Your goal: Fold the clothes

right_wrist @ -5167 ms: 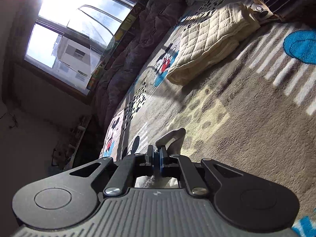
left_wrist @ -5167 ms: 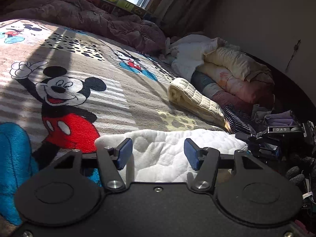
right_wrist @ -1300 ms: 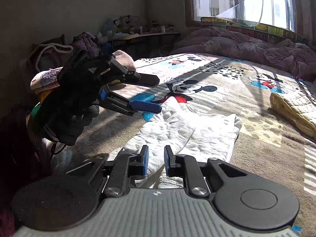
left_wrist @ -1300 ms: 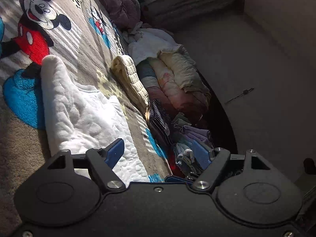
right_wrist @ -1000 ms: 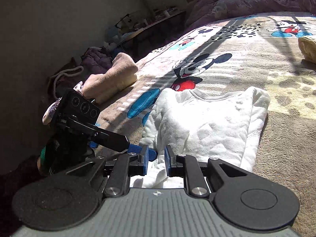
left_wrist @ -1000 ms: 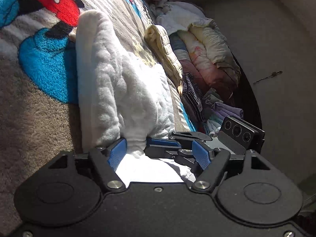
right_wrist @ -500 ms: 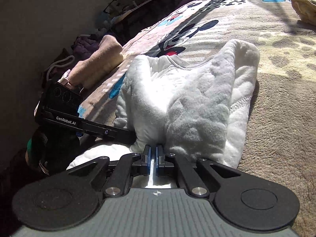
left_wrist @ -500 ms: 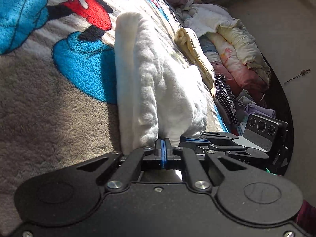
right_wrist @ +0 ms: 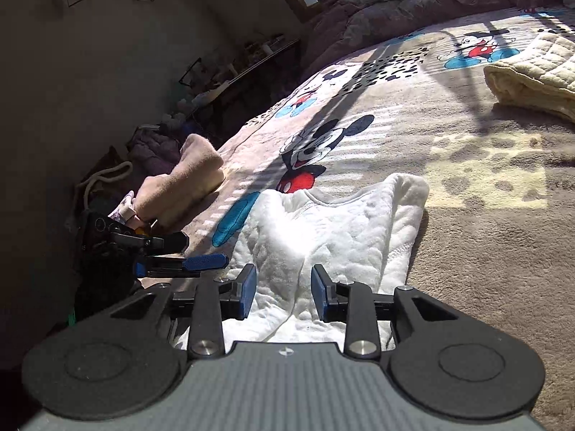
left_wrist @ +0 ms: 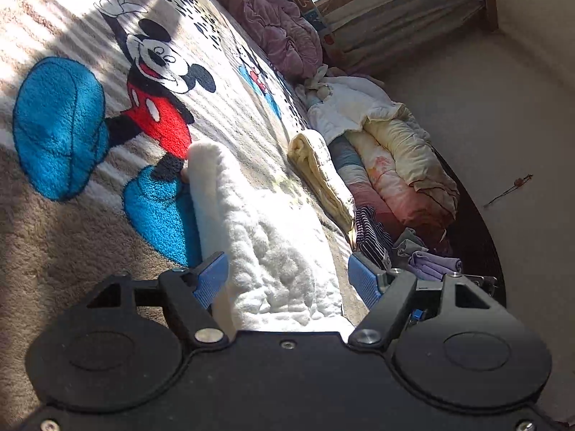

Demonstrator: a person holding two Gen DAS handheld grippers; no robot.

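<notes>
Cartoon blanket (right_wrist: 485, 251), white garment (right_wrist: 334, 237); left gripper (right_wrist: 179, 251) only in right view.

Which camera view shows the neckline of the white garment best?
The right wrist view: the white garment lies facing it, neckline and both shoulders visible. The left wrist view shows the garment only from its side, overexposed, with the neckline hidden.

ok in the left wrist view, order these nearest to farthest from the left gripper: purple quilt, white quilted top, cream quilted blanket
1. white quilted top, between the open fingers of the left gripper
2. cream quilted blanket, ahead, slightly right
3. purple quilt, far end by the window
</notes>
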